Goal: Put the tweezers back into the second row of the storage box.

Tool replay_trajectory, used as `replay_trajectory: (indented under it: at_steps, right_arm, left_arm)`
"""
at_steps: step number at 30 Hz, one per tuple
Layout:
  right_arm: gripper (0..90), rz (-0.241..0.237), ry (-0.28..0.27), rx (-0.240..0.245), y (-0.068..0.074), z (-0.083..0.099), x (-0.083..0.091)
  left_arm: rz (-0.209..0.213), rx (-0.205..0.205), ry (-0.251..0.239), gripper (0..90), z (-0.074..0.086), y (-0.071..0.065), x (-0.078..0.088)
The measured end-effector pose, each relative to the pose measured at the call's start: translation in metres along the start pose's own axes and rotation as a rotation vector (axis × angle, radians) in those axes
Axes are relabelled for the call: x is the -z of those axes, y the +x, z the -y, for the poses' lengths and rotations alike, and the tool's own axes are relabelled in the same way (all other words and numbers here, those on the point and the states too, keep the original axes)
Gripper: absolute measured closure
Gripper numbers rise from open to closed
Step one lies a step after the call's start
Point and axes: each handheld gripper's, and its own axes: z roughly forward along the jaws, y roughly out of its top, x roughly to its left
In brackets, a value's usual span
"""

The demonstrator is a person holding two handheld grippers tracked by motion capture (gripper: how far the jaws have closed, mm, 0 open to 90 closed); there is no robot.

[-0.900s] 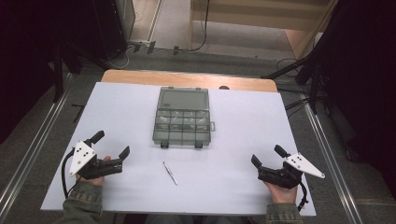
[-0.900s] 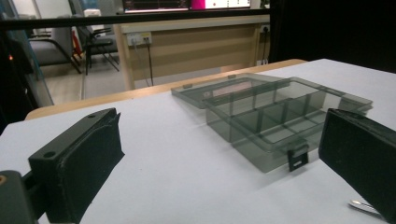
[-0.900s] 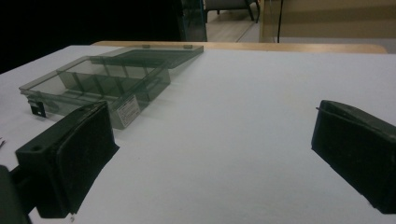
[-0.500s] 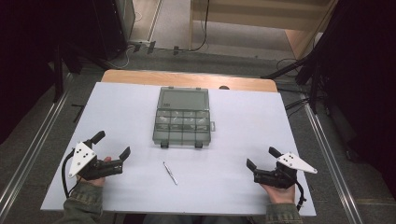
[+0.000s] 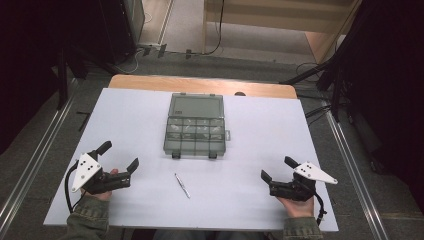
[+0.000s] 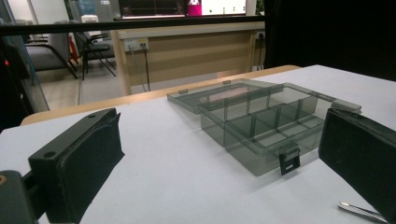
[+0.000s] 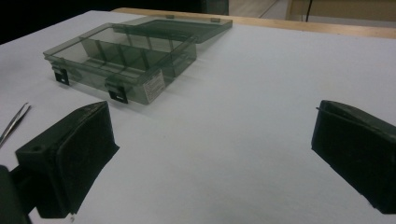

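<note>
Nearest the worktop's front edge, left gripper (image 5: pixel 119 156) and right gripper (image 5: pixel 279 168) rest wide open, holding nothing. Between them lie tweezers (image 5: pixel 182 185). Farther back, mid-worktop, sits an open compartment box (image 5: pixel 195 132), lid toward the far edge.

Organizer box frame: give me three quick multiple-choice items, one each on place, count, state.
1. Where do the tweezers lie?
A. inside the box
B. on the white table in front of the box, nearer the person
C. in the right claw

2. How many black latches on the front wall of the organizer box?
A. two
B. one
C. four

3. What state is the box lid in?
A. shut and latched
B. taken off
C. open, laid flat behind the tray

Key: 1 B, the high view shows them on bare table between left claw and right claw; 2 A, two latches show; 3 C, compartments lie uncovered.
</note>
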Motion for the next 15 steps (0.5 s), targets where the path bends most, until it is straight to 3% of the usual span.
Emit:
replay_trajectory:
  at_steps: [11,15]
  right_arm:
    - [0.3,-0.039,0.011,0.019,0.01,-0.011,-0.007]
    - [0.2,-0.09,0.028,0.005,0.015,-0.021,-0.015]
  left_arm:
    - [-0.006,0.0,-0.005,0.0,0.0,0.0,0.001]
    - [-0.01,-0.009,-0.002,0.0,0.0,0.0,0.002]
